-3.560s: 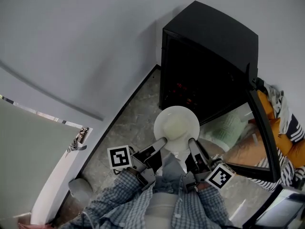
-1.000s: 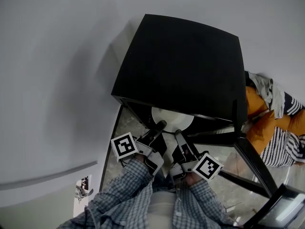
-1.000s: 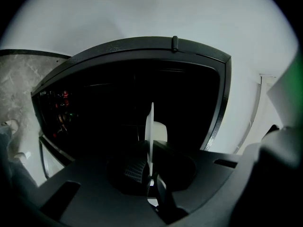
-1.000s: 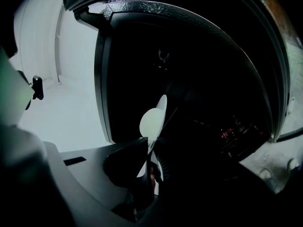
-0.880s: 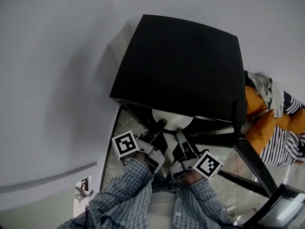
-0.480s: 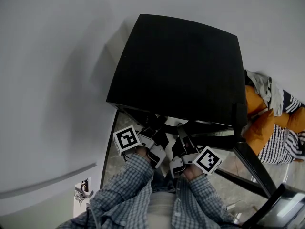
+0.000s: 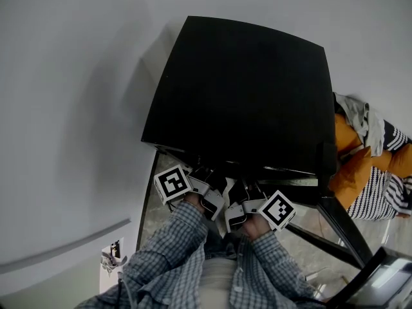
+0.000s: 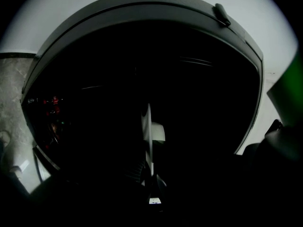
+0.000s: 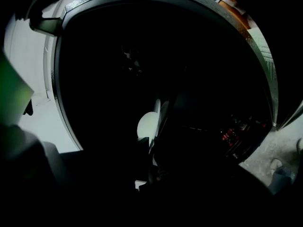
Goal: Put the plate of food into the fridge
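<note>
Since half a second ago both claws have gone deeper under the fridge's top edge, and the plate's white rim, then just showing, is now out of the head view. Left claw: closed on the plate, which stands edge-on in the left gripper view as a thin pale line running down into the dark jaws. Right claw: likewise clamped on the plate, gripping the opposite side; its own view shows the rim edge-on plus a pale oval of the plate's face. Whether food lies on the plate cannot be made out. The plate is inside the fridge opening, held between the two claws in the dark interior; whether it touches a shelf cannot be told. Small red items sit low at one side of the interior, well apart from the plate, and are also seen from the right gripper view. In the head view only the rear of each claw shows, with the marker cubes just outside the opening. Checked sleeves lead back from them. The fridge door stands open to the right. Stone-pattern floor shows beside the fridge, pale wall behind, orange and striped cloth beyond the door.
</note>
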A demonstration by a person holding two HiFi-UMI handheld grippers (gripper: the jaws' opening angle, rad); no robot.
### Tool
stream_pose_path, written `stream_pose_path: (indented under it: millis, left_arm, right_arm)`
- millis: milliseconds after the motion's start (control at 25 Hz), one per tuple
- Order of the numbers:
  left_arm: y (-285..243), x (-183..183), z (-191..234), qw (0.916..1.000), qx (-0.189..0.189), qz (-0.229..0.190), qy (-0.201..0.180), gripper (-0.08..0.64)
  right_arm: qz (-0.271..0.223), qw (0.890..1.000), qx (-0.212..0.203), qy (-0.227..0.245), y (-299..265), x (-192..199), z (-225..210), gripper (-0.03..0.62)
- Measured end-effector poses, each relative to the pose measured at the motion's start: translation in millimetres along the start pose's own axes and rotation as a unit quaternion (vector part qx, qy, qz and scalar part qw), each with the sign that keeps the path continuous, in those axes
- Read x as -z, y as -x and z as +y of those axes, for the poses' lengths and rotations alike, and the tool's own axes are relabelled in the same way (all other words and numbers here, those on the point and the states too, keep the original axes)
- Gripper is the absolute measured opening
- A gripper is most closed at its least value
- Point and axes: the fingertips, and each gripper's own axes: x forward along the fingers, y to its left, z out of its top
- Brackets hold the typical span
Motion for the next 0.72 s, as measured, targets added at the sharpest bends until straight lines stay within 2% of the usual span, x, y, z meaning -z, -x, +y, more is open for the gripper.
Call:
stream_pose_path:
  millis: [480,720]
  left_arm:
    - [-5.1,-2.1,-6.9,0.9989,0.019,0.017,-0.038,0.037]
    - [4.6,4.8,-7.1,0.9985,0.019,0.039,-0.034,0.037]
  right_arm:
    - [-0.015,1.0,-0.004,0.003,-11.5,-8.5,3.5,0.04]
    - [-0.02,1.0,-0.002,0.01,-17.3,-15.3,3.0,0.04]
